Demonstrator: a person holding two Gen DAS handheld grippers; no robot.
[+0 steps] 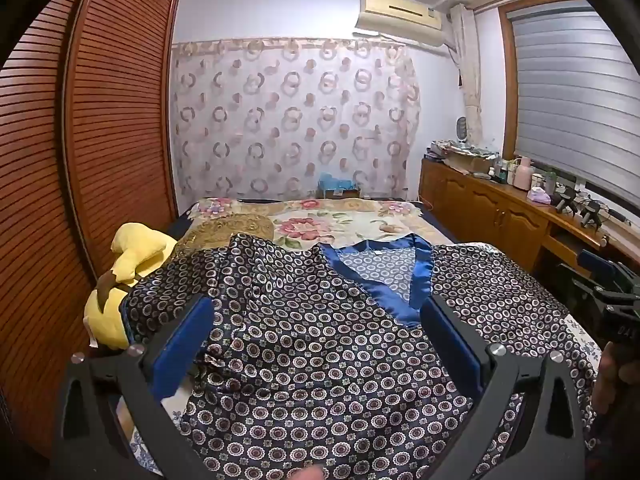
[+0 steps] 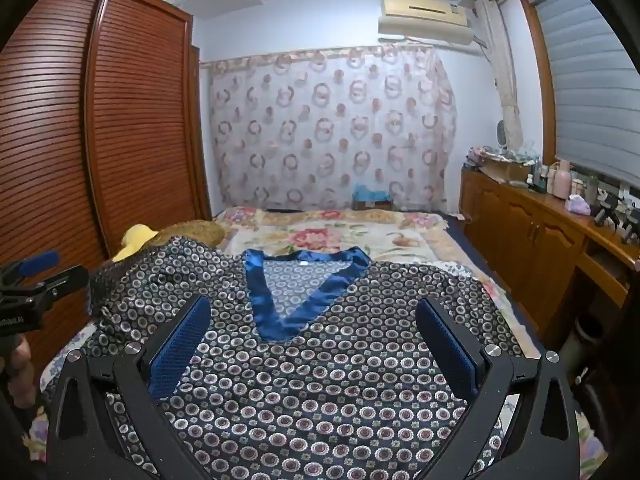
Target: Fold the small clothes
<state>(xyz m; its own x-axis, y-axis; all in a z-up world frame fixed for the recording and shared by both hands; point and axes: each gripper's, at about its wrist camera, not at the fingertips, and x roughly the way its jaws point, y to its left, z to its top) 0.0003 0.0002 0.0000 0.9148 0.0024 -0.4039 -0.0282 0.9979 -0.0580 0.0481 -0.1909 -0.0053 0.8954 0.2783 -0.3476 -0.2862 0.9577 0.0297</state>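
Right hand-held gripper jaws wide apart over patterned top, nothing between pads, blue V-collar frame centre, top spread flat on bed, left hand-held gripper at left edge, yellow plush beyond.

A dark navy satin top, printed all over with small ringed circles, lies spread face up on the bed's near end. Its shiny blue V-neck band points toward the near edge, a white label inside the collar. The left sleeve lies bunched and wrinkled toward the bed's left edge.
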